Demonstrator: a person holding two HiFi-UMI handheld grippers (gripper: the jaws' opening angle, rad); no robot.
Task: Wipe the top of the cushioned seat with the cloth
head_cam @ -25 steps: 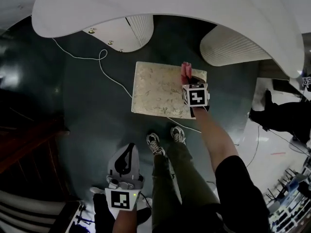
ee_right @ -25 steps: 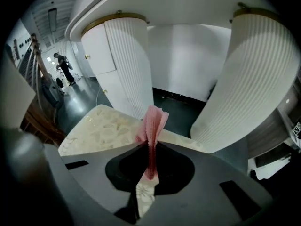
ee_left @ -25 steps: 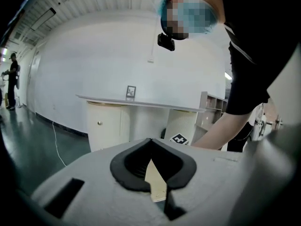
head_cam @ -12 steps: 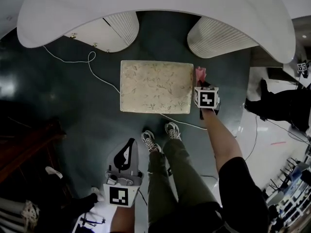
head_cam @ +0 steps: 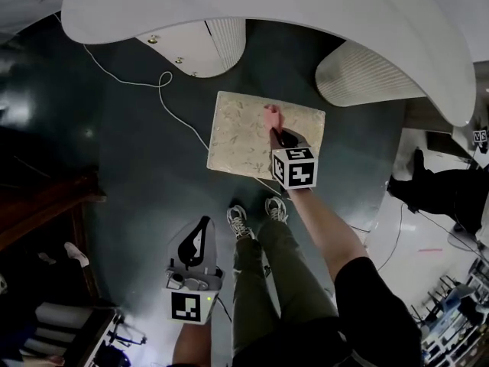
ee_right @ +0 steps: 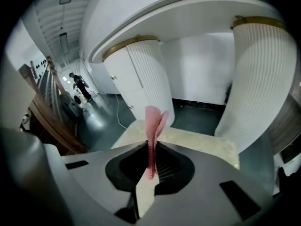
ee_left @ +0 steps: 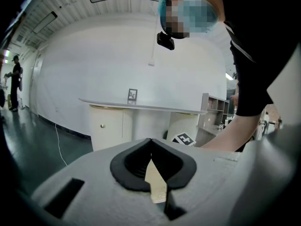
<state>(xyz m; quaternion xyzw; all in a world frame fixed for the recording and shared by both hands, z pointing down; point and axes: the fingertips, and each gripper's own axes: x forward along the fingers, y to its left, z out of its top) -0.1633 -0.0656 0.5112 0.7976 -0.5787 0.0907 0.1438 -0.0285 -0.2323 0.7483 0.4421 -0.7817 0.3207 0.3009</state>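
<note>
The pink cloth (ee_right: 153,124), judged thin, limp and light, is pinched at its lower fold by the right claw (ee_right: 149,149) over the far edge of the cushioned seat (head_cam: 233,140). The left claw (ee_left: 151,160) is pressed together, empty.

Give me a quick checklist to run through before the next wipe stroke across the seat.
1. Cloth gripped: ok. The right hand-held gripper is shut on the pink cloth.
2. Cloth over the seat: ok, near the middle of its top.
3. Cloth touching the seat top: cannot tell.
4. Seat top bare of other things: ok.
5. Cable off the seat top: ok, it runs beside the left edge.
6. Left hand-held gripper out of the way: ok. It is shut, empty and held low, away from the seat.
</note>
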